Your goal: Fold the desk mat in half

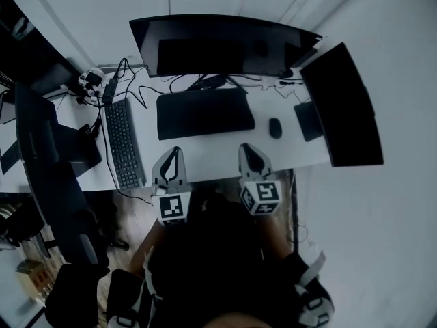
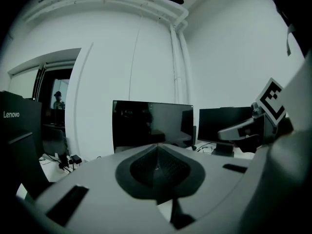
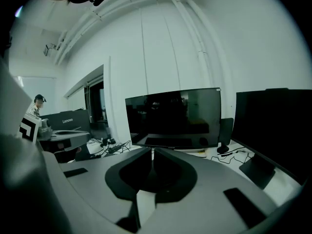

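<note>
Dark desk mat on a white office desk, with two empty hand-held grippers at the near edge.

Head view: the desk mat (image 1: 205, 113) lies flat as a compact dark rectangle just above centre. A wide monitor (image 1: 218, 46) is at 12 o'clock of it, a keyboard (image 1: 123, 142) at 9 o'clock and a mouse (image 1: 275, 127) at 3 o'clock. The left gripper (image 1: 175, 150) and right gripper (image 1: 248, 149) hover at 6 o'clock of the mat, apart from it, over the desk (image 1: 208, 157). The fold looks done, though the dim picture may hide the layers. Left gripper view: jaws pressed together, holding nothing, aimed at the monitor and a white wall (image 2: 146, 57). Right gripper view: jaws all but touching, nothing between them; a second monitor (image 3: 278, 126) stands at 3 o'clock.
</note>
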`<state>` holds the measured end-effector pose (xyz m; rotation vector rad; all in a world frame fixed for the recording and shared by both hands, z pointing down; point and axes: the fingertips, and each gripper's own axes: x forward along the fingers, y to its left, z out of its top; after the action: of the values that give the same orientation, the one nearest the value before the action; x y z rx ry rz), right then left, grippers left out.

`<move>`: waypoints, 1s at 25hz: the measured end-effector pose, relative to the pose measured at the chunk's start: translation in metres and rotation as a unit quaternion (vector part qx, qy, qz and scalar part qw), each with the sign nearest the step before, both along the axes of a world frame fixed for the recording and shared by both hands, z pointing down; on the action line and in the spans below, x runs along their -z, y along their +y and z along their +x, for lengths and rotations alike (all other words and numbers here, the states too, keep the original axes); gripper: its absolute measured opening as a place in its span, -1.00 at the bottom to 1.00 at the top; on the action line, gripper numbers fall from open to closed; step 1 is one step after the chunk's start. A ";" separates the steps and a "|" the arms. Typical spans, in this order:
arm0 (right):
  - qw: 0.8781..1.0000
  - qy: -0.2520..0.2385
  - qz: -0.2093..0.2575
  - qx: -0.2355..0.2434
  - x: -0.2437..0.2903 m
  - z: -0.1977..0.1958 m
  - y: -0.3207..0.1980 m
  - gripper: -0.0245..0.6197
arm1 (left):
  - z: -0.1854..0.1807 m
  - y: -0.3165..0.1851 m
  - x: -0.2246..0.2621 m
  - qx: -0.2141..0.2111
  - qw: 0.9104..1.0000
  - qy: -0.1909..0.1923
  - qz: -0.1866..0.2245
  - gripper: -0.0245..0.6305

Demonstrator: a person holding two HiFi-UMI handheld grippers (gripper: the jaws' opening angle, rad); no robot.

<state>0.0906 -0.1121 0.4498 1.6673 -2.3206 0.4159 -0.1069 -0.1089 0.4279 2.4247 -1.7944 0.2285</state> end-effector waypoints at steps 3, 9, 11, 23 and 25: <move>1.000 0.003 0.004 0.009 0.006 0.007 0.003 -0.86 | 0.009 0.003 0.007 0.009 1.000 0.001 0.001 -0.90; 1.000 -0.007 0.004 0.026 0.015 0.020 0.010 -0.88 | 0.032 0.011 0.016 0.010 1.000 -0.015 -0.007 -0.90; 0.999 -0.008 0.009 0.031 0.020 0.024 0.013 -0.88 | 0.039 0.013 0.021 0.010 1.000 -0.012 -0.003 -0.90; 0.999 -0.010 0.020 0.043 0.027 0.041 0.025 -0.90 | 0.064 0.024 0.032 0.021 1.000 -0.014 0.004 -0.90; 0.998 -0.011 0.025 0.050 0.028 0.041 0.026 -0.90 | 0.066 0.025 0.033 0.021 1.000 -0.016 0.006 -0.90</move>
<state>0.1316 -0.0862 0.4216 1.5673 -2.4369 0.3612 -0.0410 -0.0839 0.3954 2.4030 -1.8630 0.2544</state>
